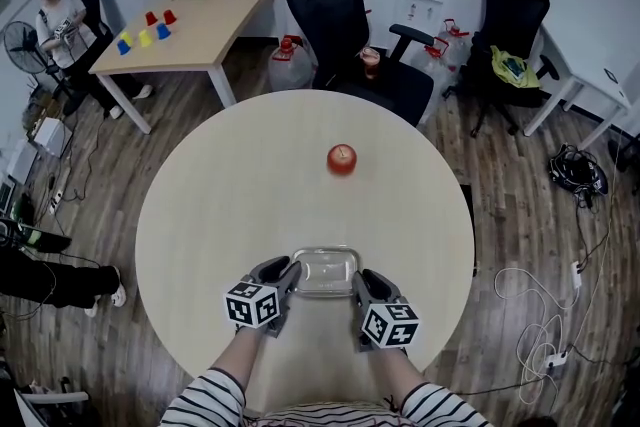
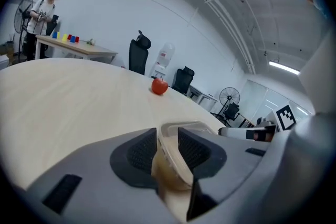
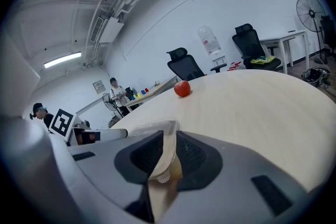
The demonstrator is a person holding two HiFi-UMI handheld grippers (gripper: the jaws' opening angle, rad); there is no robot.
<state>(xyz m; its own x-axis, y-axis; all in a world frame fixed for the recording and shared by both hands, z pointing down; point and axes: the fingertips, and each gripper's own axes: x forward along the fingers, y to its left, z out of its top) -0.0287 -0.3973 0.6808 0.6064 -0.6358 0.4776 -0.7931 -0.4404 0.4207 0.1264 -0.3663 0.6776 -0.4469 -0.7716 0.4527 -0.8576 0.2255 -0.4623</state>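
I clamp left claw [image 1: 286, 272] on clear tray [image 1: 326, 274] left rim | right claw [image 1: 361, 281] clamps right rim | apple [image 1: 342, 159] well ahead on surface [image 1: 225, 200]

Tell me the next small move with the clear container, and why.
Probably lift the clear container slightly and evenly: the left gripper and right gripper are each shut on opposite rims, and it appears to sit on the table, short of the red apple.

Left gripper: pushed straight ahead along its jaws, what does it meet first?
The left gripper is shut on the wall of the clear container, so that would move with it. Beyond, the red apple sits close to its line on the round table, probably first, though depth is unclear.
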